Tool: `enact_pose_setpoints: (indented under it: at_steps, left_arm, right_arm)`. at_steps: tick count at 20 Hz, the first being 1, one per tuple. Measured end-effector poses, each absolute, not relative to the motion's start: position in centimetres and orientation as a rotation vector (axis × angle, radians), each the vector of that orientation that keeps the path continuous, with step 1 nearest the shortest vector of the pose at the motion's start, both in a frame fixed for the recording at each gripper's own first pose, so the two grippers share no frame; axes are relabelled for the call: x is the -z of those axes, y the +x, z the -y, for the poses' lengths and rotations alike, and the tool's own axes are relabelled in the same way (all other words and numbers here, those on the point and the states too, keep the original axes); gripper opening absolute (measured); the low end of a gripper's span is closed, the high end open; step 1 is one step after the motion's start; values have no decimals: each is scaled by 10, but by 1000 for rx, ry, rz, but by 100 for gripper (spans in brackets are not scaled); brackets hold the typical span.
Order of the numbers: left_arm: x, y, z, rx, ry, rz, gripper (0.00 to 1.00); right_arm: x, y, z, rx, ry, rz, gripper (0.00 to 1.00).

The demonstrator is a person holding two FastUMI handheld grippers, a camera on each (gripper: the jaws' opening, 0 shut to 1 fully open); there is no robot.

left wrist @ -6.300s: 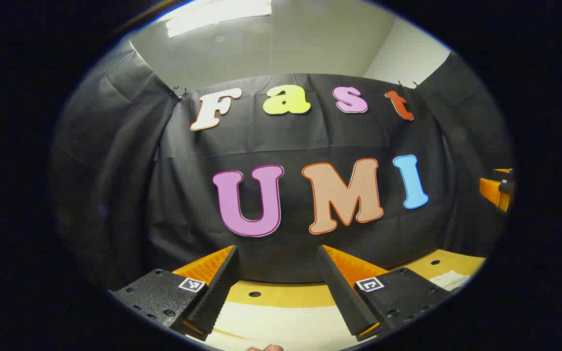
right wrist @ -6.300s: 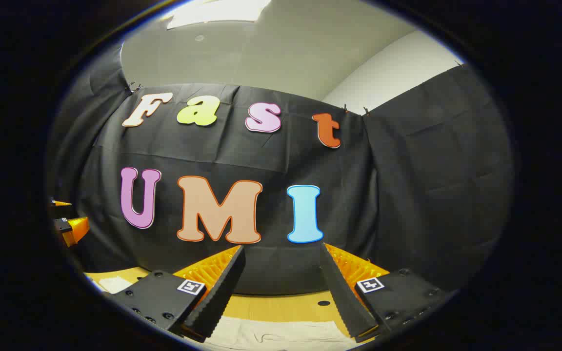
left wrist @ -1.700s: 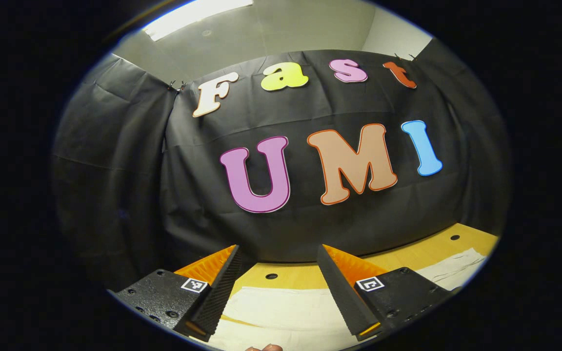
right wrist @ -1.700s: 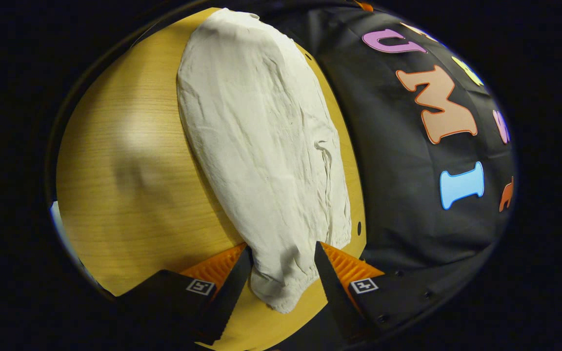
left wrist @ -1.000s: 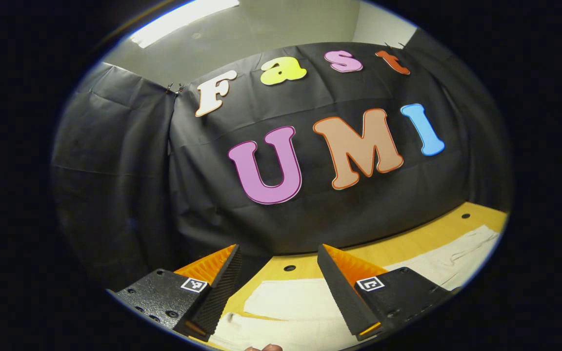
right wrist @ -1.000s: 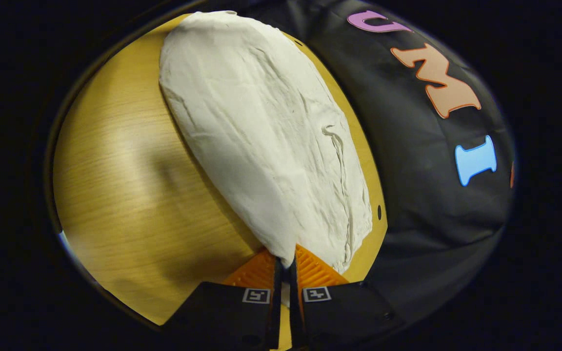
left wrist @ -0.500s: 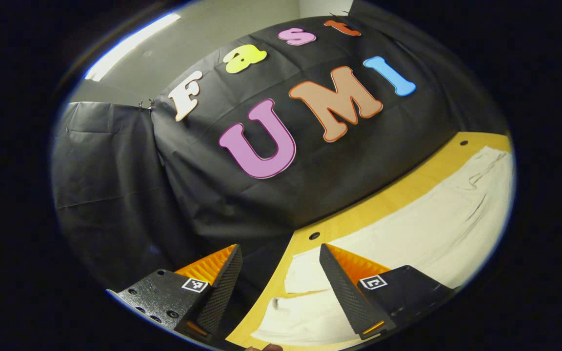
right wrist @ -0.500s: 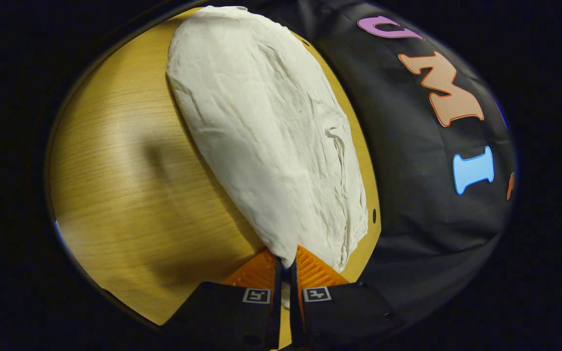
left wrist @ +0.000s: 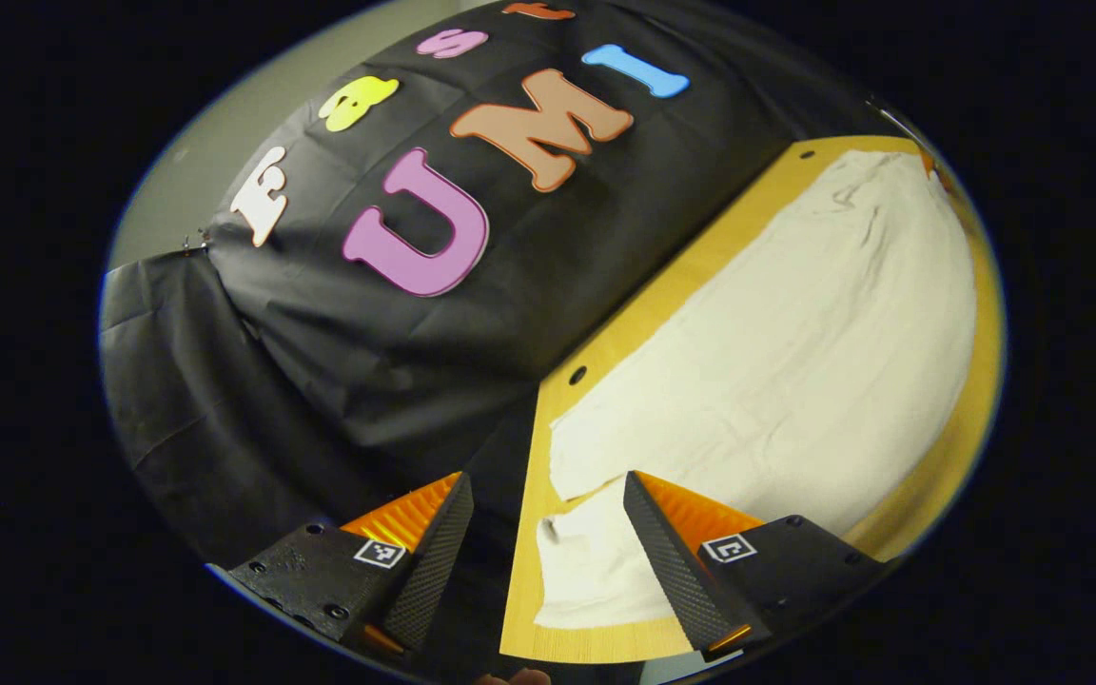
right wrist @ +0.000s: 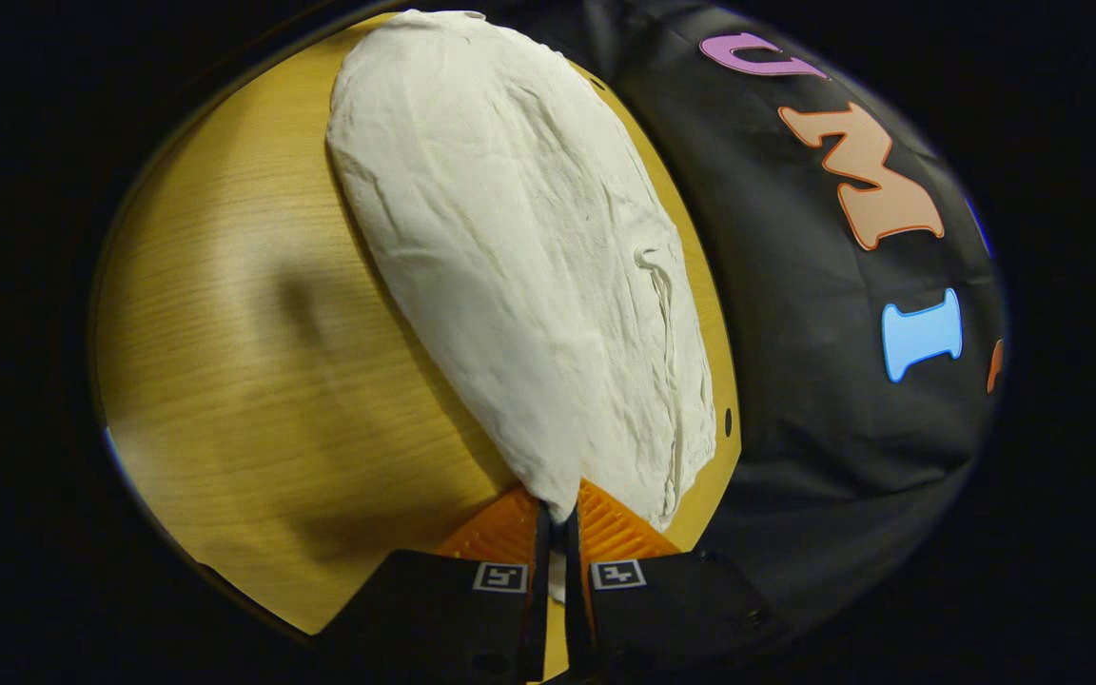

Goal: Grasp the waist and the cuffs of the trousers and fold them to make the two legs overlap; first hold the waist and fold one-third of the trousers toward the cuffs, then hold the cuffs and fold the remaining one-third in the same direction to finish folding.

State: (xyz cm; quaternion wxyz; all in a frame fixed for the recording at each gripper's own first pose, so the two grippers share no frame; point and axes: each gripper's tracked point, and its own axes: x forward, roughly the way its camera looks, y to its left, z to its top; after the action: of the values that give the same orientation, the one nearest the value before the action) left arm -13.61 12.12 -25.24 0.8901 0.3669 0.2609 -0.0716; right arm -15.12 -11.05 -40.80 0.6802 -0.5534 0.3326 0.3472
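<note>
Cream-white trousers (right wrist: 519,257) lie flat along the far edge of my wooden table (right wrist: 225,381), beside the black cloth wall. In the right gripper view, my right hand-held gripper (right wrist: 557,518) is closed, both fingers pinching one end of the trousers. In the left gripper view, my left hand-held gripper (left wrist: 543,514) is spread open above the other end (left wrist: 586,561), touching nothing. Small square black-and-white markers (right wrist: 500,577) sit on the finger mounts; I cannot read any writing on them.

left gripper (left wrist: 538,533) | black screwed blocks (square coded tags) | right gripper (right wrist: 556,542) | ribbed wedge fingers (left wrist: 672,561)
</note>
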Motion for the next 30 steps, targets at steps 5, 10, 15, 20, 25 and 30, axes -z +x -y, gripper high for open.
enact_pose_setpoints:
  at_steps: [5, 10, 15, 20, 25, 30]
  left_arm:
    - [292, -172, -139, 259, 875, -660, 97]
    - [314, -202, -145, 377, 942, -738, 97]
    - [341, -230, -165, 445, 975, -852, 97]
    - [356, -231, -163, 507, 1000, -885, 98]
    - [365, -225, -159, 544, 1024, -884, 97]
    - [372, -205, -159, 559, 1071, -855, 88]
  right_arm:
    - [409, -150, 110, -766, -1237, -742, 10]
    - [408, -150, 111, -762, -1234, -735, 10]
    - [409, -150, 110, -757, -1232, -725, 10]
    - [409, -149, 111, -749, -1232, -724, 10]
    - [409, -149, 111, -739, -1233, -722, 10]
    - [409, -149, 112, -719, -1231, -717, 10]
